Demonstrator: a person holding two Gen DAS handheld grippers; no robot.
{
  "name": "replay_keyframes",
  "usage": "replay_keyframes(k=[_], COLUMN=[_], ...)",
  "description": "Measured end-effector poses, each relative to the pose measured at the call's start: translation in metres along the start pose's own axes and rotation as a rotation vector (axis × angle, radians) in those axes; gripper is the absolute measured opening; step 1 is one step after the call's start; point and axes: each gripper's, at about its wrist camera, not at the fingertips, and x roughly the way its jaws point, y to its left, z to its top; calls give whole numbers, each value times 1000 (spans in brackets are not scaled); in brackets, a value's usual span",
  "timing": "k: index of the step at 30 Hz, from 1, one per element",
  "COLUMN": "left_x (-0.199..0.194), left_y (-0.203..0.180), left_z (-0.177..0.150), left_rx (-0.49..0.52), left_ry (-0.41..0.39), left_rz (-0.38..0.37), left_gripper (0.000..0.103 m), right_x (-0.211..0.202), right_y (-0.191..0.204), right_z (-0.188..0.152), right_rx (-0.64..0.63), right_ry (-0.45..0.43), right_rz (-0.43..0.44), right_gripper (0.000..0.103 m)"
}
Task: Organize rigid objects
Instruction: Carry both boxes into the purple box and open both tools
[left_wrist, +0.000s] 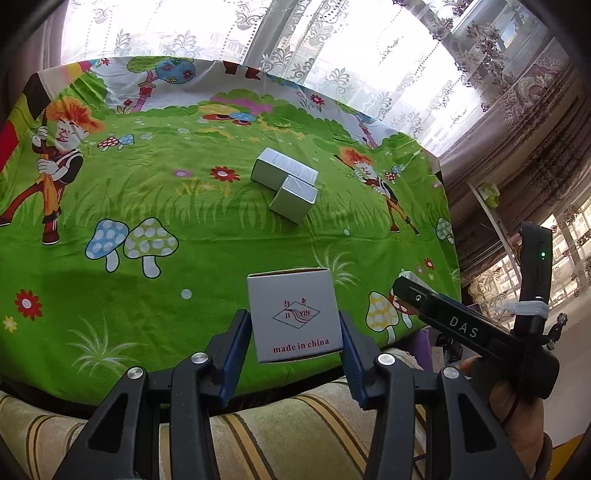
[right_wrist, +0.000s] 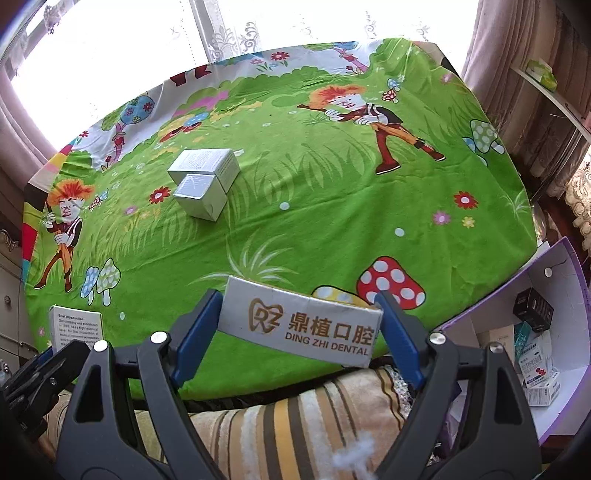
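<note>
My left gripper (left_wrist: 293, 325) is shut on a white "made in china" box (left_wrist: 293, 314), held above the near edge of the table. That box also shows in the right wrist view (right_wrist: 75, 328) at the lower left. My right gripper (right_wrist: 299, 325) is shut on a long white "Ding Zhi Dental" box (right_wrist: 301, 326), also over the near table edge. Its body shows in the left wrist view (left_wrist: 476, 328) at the right. Two silver-white boxes lie touching mid-table: a larger one (left_wrist: 282, 170) (right_wrist: 207, 162) and a smaller one (left_wrist: 293, 199) (right_wrist: 201, 195) in front of it.
The table wears a green cartoon cloth (left_wrist: 166, 206) (right_wrist: 332, 206). A striped cushion (right_wrist: 295, 421) lies below the near edge. An open purple-edged carton (right_wrist: 554, 332) with several small boxes stands at the right. Curtains and windows stand behind the table.
</note>
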Motion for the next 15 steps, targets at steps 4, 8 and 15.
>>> replay_keyframes(k=[4, 8, 15], left_x=[7, 13, 24], left_y=[-21, -42, -80], left_z=[-5, -10, -20], left_rx=[36, 71, 141], left_ry=[21, 41, 77], left_rz=[-12, -28, -56], left_gripper=[48, 48, 48], right_x=[-12, -24, -39], right_y=[-24, -49, -84], right_z=[-6, -11, -19], right_rx=[16, 30, 45], right_ry=[-15, -33, -57], right_rz=[-8, -28, -84], right_gripper=[86, 86, 86])
